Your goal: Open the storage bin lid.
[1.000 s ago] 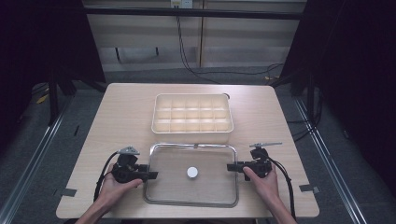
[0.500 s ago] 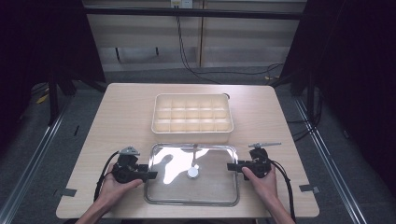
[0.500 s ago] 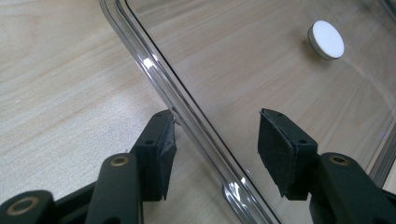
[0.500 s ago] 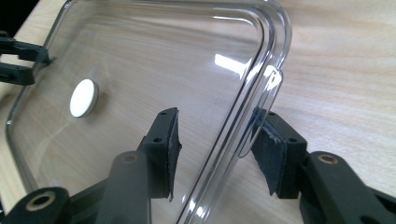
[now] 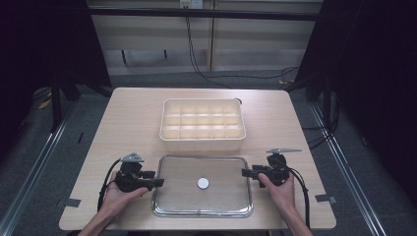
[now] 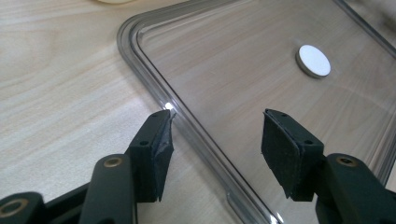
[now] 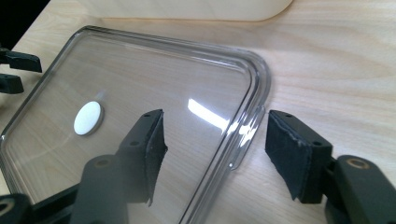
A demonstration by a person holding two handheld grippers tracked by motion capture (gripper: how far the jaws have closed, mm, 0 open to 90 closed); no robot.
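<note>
- The clear lid (image 5: 202, 186) lies flat on the desk (image 5: 123, 123), just in front of the cream compartment box (image 5: 202, 124).
- Left tongs (image 6: 215, 140) and right tongs (image 7: 215, 144) have just been opening; each straddles a lid edge without pressing it.
- The lid's near corners are cut off in both gripper views.

Bare table (image 5: 128, 123) to my left of the compartment box (image 5: 202, 124) and to its right, open for passage; clear lid (image 5: 221, 196) flat at the near edge, its white disc (image 5: 202, 183) at centre; narrow strip of wood between lid and box; my left gripper (image 5: 158, 183) and right gripper (image 5: 244, 172) straddle the lid's side rims, jaws apart.
</note>
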